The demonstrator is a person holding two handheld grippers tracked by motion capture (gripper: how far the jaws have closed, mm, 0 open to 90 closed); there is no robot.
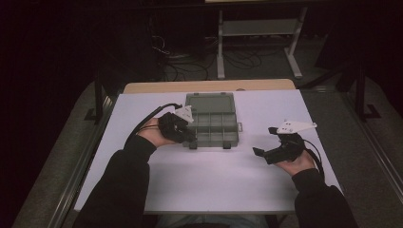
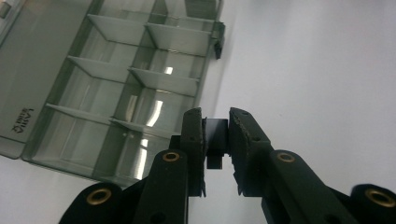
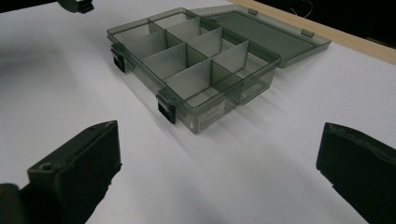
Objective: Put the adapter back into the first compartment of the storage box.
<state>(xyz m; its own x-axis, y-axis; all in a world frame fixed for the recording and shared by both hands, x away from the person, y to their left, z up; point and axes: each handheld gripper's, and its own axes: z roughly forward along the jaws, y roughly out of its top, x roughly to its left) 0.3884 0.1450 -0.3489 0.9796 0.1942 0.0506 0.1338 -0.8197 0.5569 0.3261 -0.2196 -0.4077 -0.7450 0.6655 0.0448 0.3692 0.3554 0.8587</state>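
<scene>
Left gripper [image 1: 189, 138], held in the person's left hand [image 1: 153, 134], sits at the front-left corner of the compartment box [image 1: 212, 124]. Its jaws pinch a small dark block [image 2: 216, 135], which the left gripper view shows just off the box's front edge, above the white sheet [image 1: 228, 175]. Right gripper [image 1: 266, 141] rests in an upturned palm, well apart to the right of the box, jaws spread wide with nothing between them. The box lies open, lid [image 3: 261, 29] folded flat behind it.
</scene>
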